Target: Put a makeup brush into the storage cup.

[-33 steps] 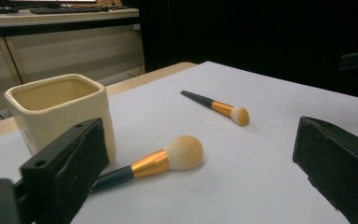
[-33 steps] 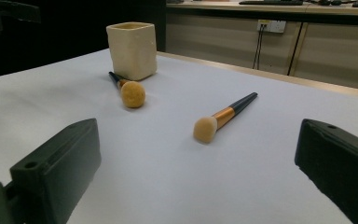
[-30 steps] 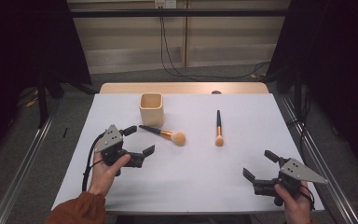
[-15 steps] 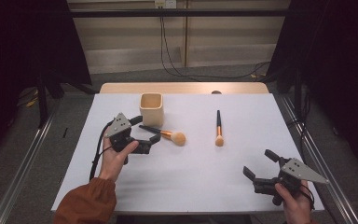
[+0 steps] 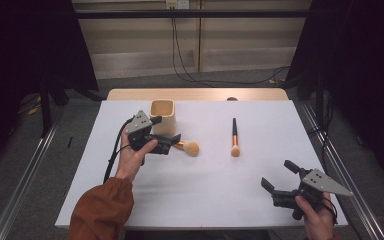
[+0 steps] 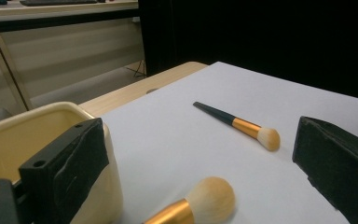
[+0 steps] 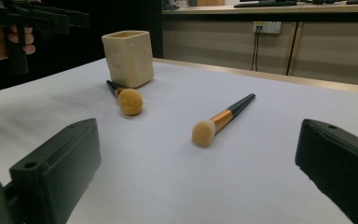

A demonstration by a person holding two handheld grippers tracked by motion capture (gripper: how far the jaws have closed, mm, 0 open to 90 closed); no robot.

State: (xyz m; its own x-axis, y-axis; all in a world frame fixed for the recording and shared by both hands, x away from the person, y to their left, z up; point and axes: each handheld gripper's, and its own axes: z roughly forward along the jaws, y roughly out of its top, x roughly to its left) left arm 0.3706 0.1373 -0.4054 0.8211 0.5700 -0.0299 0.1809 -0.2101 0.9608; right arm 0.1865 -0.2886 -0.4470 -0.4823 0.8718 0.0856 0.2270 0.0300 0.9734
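Observation:
A cream square cup (image 5: pixel 162 114) stands at the table's back centre-left. Just in front of it lies a thick round-headed brush (image 5: pixel 191 148); its handle runs under my left gripper (image 5: pixel 164 131). That gripper is open and hovers beside the cup, straddling the brush handle without touching it. In the left gripper view the cup (image 6: pixel 37 135) is behind the left jaw and the brush head (image 6: pixel 209 198) lies between the jaws. A slim black-and-gold brush (image 5: pixel 234 137) lies mid-table. My right gripper (image 5: pixel 280 176) is open and holds nothing near the front right.
White sheet covers the table (image 5: pixel 210 195), with a bare wooden strip (image 5: pixel 195 94) along the far edge. Cables hang behind the table. In the right gripper view the cup (image 7: pixel 128 56), both brushes (image 7: pixel 129 100) (image 7: pixel 221 116) and the left gripper (image 7: pixel 42 18) lie ahead.
My left gripper has moved forward and to the right, from the open table up to the cup and over the thick brush's handle. The right gripper and both brushes stayed still.

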